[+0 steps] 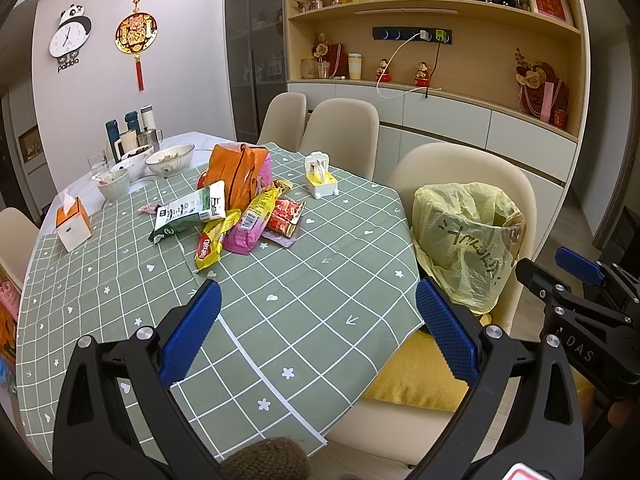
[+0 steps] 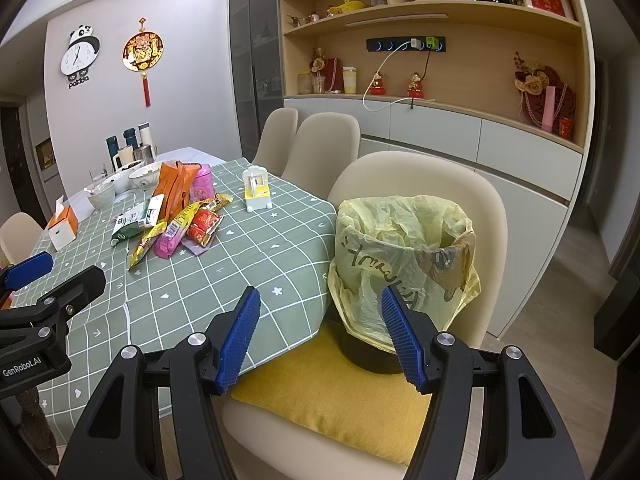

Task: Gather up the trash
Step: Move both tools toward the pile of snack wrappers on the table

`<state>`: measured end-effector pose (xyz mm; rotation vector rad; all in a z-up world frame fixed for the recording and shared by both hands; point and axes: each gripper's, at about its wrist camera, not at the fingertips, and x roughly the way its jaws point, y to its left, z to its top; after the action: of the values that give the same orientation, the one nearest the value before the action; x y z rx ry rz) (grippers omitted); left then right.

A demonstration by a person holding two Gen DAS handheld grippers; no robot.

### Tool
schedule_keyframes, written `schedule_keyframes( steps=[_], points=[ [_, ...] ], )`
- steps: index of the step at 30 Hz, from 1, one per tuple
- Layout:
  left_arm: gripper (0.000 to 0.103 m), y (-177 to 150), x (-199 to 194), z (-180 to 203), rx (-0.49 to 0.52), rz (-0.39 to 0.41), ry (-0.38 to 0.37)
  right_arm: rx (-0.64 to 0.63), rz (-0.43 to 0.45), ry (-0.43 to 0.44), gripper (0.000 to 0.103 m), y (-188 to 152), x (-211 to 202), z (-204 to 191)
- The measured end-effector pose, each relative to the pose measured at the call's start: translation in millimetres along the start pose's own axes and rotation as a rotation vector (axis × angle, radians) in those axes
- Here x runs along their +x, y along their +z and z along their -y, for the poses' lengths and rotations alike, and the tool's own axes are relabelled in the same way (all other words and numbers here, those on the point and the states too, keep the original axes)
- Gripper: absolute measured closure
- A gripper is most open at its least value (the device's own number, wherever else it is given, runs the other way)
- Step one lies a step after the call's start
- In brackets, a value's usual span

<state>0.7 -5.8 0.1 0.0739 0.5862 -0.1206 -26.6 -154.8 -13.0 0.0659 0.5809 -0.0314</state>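
A heap of snack wrappers (image 1: 236, 212) lies in the middle of the green checked tablecloth (image 1: 312, 280): an orange bag, a white-green pack, yellow, pink and red packets. The right wrist view shows the same wrappers (image 2: 176, 220) far to the left. A bin lined with a yellow plastic bag (image 2: 404, 256) stands on the yellow cushion of a beige chair beside the table; its bag (image 1: 468, 240) also shows in the left wrist view. My left gripper (image 1: 316, 320) hovers open over the tablecloth, short of the heap. My right gripper (image 2: 320, 332) is open, low in front of the bin.
A tissue box (image 1: 72, 224), bowls (image 1: 170, 158), cups and flasks crowd the table's far left. A small white-yellow gadget (image 1: 320, 176) stands behind the heap. Beige chairs (image 1: 340, 132) line the far side. A shelf wall with cabinets (image 1: 460, 120) runs along the right.
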Motion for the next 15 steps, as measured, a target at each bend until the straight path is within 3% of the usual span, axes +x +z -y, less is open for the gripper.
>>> schedule_keyframes(
  steps=[9, 15],
  points=[
    [0.010, 10, 24, -29, 0.011, 0.005, 0.008, -0.039, -0.016, -0.022, 0.043, 7, 8, -8],
    [0.009, 28, 67, -82, 0.069, 0.002, -0.026, -0.108, -0.049, 0.014, 0.043, 19, 34, -34]
  ],
)
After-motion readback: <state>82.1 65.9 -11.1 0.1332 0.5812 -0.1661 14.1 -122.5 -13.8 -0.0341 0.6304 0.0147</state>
